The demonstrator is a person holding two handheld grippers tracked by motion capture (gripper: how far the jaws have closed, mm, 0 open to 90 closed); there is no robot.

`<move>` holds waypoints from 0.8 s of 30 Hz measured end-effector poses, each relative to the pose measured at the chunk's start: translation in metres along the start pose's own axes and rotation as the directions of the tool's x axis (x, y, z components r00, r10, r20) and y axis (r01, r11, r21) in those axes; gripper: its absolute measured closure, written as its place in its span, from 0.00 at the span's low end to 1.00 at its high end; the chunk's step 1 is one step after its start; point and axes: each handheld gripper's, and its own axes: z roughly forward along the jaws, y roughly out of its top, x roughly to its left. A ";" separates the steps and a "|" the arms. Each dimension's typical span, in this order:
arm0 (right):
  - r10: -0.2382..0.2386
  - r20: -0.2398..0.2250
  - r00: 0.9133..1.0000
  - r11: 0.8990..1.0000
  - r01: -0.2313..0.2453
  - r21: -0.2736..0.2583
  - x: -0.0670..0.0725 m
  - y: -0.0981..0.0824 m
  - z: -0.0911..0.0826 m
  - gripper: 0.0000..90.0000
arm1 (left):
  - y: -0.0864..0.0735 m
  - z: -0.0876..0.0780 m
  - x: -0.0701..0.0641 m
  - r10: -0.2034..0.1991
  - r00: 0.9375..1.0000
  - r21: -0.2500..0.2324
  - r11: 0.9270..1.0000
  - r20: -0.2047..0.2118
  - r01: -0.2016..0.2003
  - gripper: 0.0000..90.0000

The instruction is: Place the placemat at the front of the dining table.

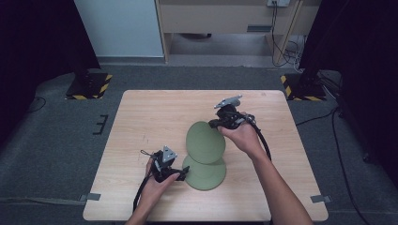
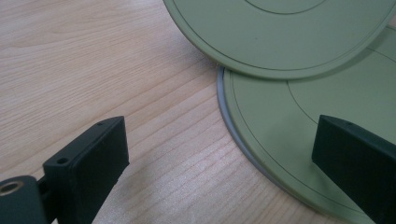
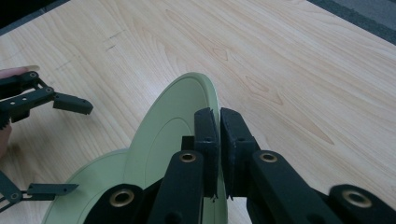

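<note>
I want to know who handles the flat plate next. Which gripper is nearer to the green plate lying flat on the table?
Left. The left gripper straddles the flat plate at its left edge, open. The right gripper is farther back, shut on the tilted plate.

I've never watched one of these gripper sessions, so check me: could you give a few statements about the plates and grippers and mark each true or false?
1. The right gripper is clamped on the rim of a tilted green plate. True.
2. The left gripper is shut on the flat plate. False: its jaws stand open, one over the table, one over that plate.
3. Both plates lie flat. False: one is lifted at an angle above the other.
4. The table is wooden. True.
</note>
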 end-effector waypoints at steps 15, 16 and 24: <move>0.004 0.002 1.000 1.000 -0.004 0.012 -0.005 0.013 0.006 0.96 | -0.001 -0.001 0.001 -0.008 1.000 -0.005 1.000 0.002 0.008 0.03; 0.009 0.000 1.000 1.000 -0.009 0.008 -0.005 0.014 0.006 0.96 | -0.001 -0.001 0.001 -0.008 1.000 -0.005 1.000 0.003 0.008 0.03; 0.023 0.013 1.000 1.000 -0.023 -0.007 -0.008 0.018 0.007 0.96 | -0.001 -0.001 0.001 -0.010 1.000 -0.006 1.000 0.006 0.010 0.03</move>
